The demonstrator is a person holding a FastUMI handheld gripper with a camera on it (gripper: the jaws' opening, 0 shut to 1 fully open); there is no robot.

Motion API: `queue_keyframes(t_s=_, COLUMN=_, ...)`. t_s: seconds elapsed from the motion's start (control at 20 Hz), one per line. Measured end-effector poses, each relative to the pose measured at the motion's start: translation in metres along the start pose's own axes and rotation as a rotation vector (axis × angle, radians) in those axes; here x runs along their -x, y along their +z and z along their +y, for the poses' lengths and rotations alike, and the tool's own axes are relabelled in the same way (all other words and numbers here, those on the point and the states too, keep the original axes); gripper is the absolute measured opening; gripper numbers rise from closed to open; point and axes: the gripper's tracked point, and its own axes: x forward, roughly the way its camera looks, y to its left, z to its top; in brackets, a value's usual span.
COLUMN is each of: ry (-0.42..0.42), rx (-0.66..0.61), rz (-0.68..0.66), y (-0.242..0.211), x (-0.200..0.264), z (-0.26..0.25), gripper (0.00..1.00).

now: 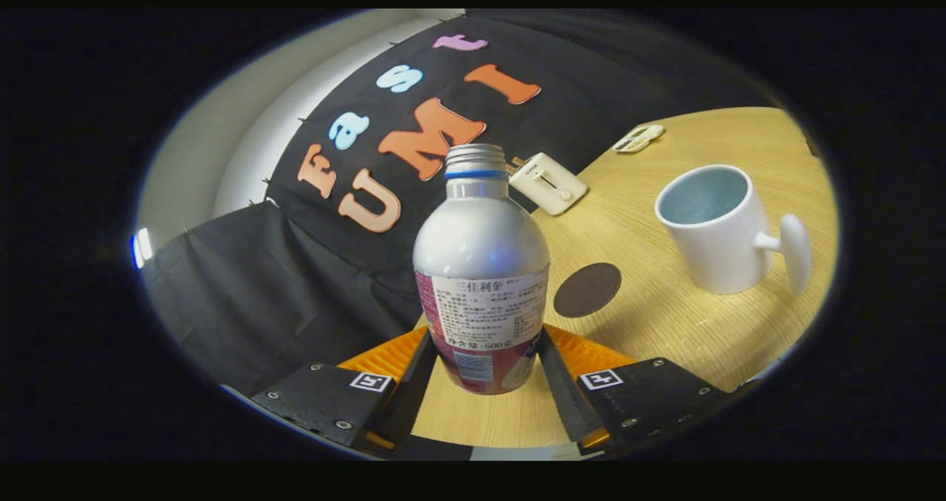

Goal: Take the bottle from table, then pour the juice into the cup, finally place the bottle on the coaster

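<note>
The bottle stands between the two fingers of the tool, its lower body pinched from both sides, so the tool is closed on it. Its long axis runs straight up, uncapped neck on top, and its base seems to sit at or just above the bench; I cannot tell which. The cup lies ahead and to the right of the fingers, mouth open upward and handle pointing right, away from the bottle. So the pour would call for carrying the bottle rightward and tipping its neck toward that mouth. The round dark coaster lies flat on the bench between bottle and cup, just beside the bottle. Further back sit a cream-coloured box and a small flat white piece, both well clear of the path.
</note>
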Motion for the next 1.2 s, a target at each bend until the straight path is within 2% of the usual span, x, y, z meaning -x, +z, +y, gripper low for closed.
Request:
queue_keyframes(t_s=0.5, ry=0.079, rx=-0.263, rz=0.015, y=0.020, x=0.006, z=0.010, gripper=0.77)
queue_keyframes(t_s=1.05, ry=0.141, rx=-0.464, rz=0.049, y=0.031, x=0.007, z=0.013, gripper=0.77)
queue_keyframes(t_s=1.2, ry=0.153, rx=-0.553, rz=0.051, y=0.037, x=0.009, z=0.015, gripper=0.77)
